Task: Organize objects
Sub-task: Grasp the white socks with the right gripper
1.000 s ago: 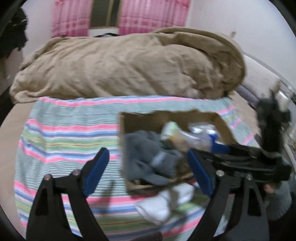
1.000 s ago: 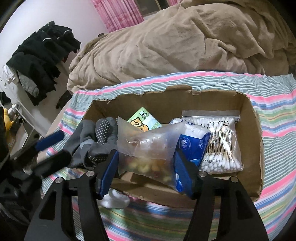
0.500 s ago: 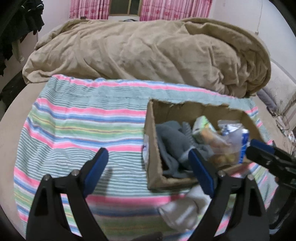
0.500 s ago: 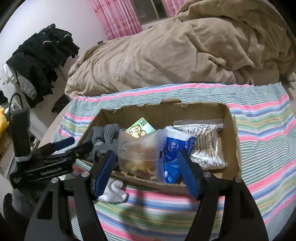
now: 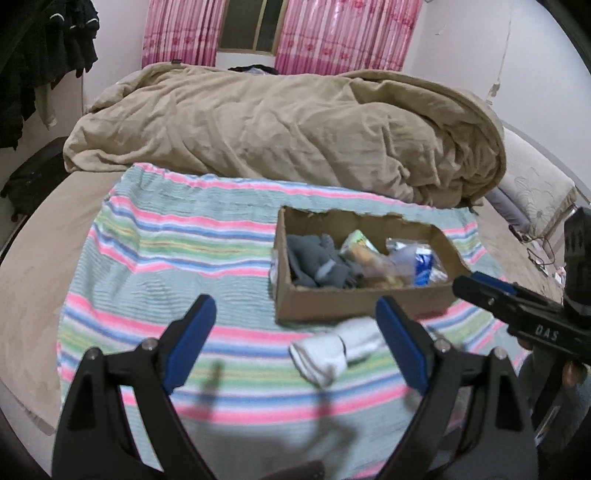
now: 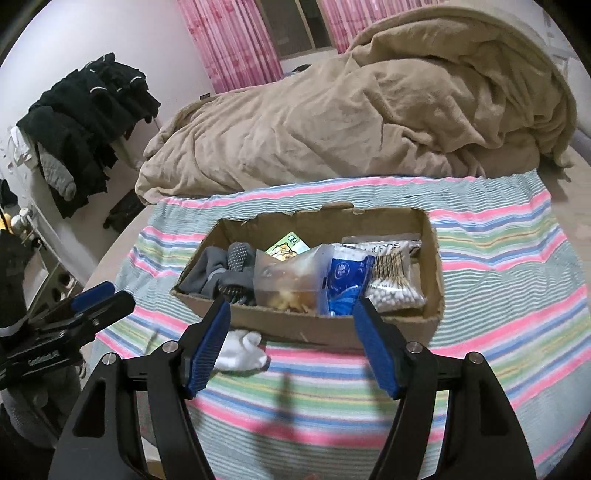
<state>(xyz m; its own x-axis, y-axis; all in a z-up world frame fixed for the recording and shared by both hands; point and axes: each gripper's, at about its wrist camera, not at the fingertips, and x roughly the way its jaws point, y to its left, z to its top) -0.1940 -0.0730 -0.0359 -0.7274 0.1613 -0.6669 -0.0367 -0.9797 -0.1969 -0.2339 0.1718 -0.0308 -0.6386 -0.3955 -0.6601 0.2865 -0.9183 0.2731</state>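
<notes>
A cardboard box (image 6: 325, 326) (image 5: 354, 301) sits on a striped cloth (image 6: 498, 280) (image 5: 166, 240) on the bed. It holds grey socks (image 6: 218, 273) (image 5: 314, 262), a clear snack bag (image 6: 290, 280), a blue packet (image 6: 345, 280), a bag of cotton swabs (image 6: 393, 280) and a green card (image 6: 286, 247). A white sock (image 5: 336, 349) (image 6: 242, 350) lies on the cloth just in front of the box. My left gripper (image 5: 295, 339) is open and empty above the cloth, left of the white sock. My right gripper (image 6: 291, 343) is open and empty in front of the box.
A crumpled tan blanket (image 5: 288, 125) (image 6: 351, 122) fills the far half of the bed. Dark clothes (image 6: 81, 122) hang at the left wall. Pink curtains (image 5: 325, 33) cover the window behind. A pillow (image 5: 532, 188) lies at the right edge.
Both grippers have pulled back and up from the box. The snack bag, earlier between my right fingers, now rests inside the box. The left view now takes in more of the bed.
</notes>
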